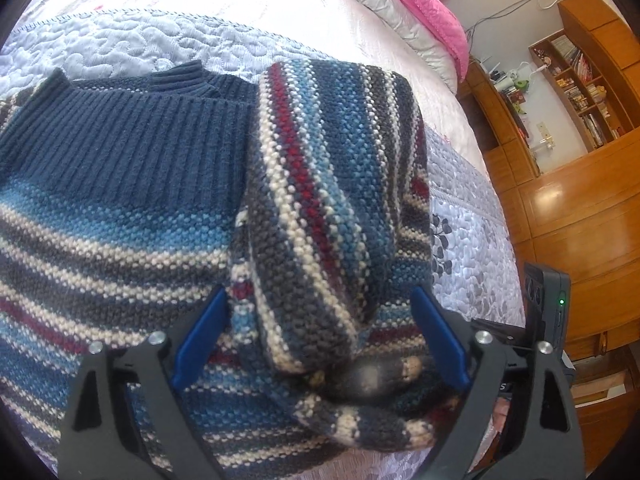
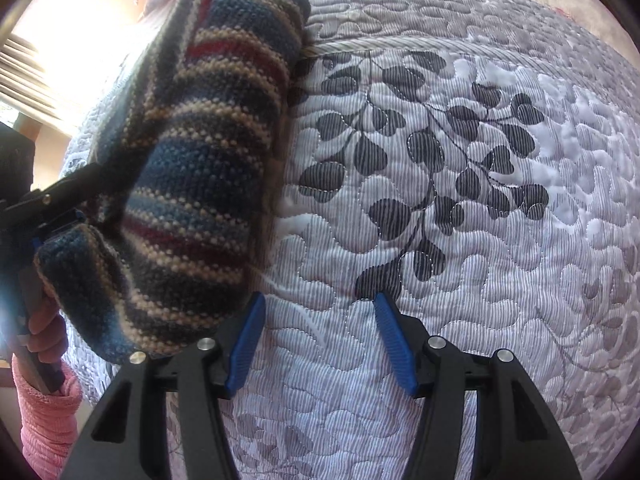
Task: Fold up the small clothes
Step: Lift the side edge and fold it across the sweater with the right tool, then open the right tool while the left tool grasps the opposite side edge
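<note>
Sweater [image 1: 120,208], one striped knit piece with a ribbed navy collar, lies spread on the quilted bedspread [image 1: 168,36] of a bed, its body flat and one sleeve [image 1: 320,184] doubled across the chest from the side nearer the bed's edge. The step in hand looks like the sleeve fold: that sleeve's cuff end sits bunched low between the blue pads [image 1: 200,340] of the left gripper [image 1: 320,340], whose jaws stand wide apart around the knit rather than pinching it. In the right wrist view the right gripper [image 2: 320,340] hangs over bare quilt just beside the sweater's folded edge, jaws parted and grasping nothing; the person's hand [image 2: 44,336] in a pink sleeve [image 2: 48,412] shows at that view's left edge. Next, I judge, the cuff needs laying flat along the body, then the other side needs the same fold; whether that sleeve is already tucked cannot be told. Count: one sweater, one folded sleeve visible, two grippers, one pink blanket [image 1: 416,4] toward the head of the bed.
</note>
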Tool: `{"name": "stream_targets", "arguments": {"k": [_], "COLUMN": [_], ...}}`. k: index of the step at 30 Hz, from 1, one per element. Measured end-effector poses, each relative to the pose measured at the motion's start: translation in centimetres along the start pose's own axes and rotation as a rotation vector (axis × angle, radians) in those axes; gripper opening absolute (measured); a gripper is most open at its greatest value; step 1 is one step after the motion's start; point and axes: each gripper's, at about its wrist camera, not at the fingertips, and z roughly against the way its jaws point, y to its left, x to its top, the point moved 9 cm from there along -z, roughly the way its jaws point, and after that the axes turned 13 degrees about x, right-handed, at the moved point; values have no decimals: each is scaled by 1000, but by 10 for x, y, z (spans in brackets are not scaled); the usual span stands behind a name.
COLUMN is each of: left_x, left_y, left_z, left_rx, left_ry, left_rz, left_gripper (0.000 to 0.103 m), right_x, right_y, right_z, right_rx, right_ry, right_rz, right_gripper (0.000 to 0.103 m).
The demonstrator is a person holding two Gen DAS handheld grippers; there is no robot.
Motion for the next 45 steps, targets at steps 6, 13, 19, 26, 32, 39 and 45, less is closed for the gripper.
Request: {"name": "stream_targets", "arguments": {"k": [6, 13, 19, 26, 32, 39, 45], "left_x": [1, -2, -4, -3, 2, 14, 22], "left_y": [-5, -11, -18, -5, -1, 12, 73], "left_z": [13, 26, 28, -1, 19, 70, 102], "left_rx": [72, 80, 77, 16, -33, -90, -96], "left_ry": [-33, -37, -27, 27, -71, -205, -222], "left_rz": [-40, -55, -89, -20, 10, 47, 132], "left_gripper": [57, 57, 61, 55, 32, 28, 27], "right_x": [7, 6, 7, 6, 7, 6, 6], "right_y": [-3, -2, -4, -3, -6, -5, -3], "right_z": [-7, -7, -8, -8, -9, -8, -7], "right_rx": [2, 16, 33, 43, 41, 38, 23], "right_ry": [-1, -3, -3, 1, 2, 1, 2], "right_rz": [-8, -8, -11, -7, -5, -10, -5], "right_gripper": [58, 57, 58, 58, 58, 58, 59]}}
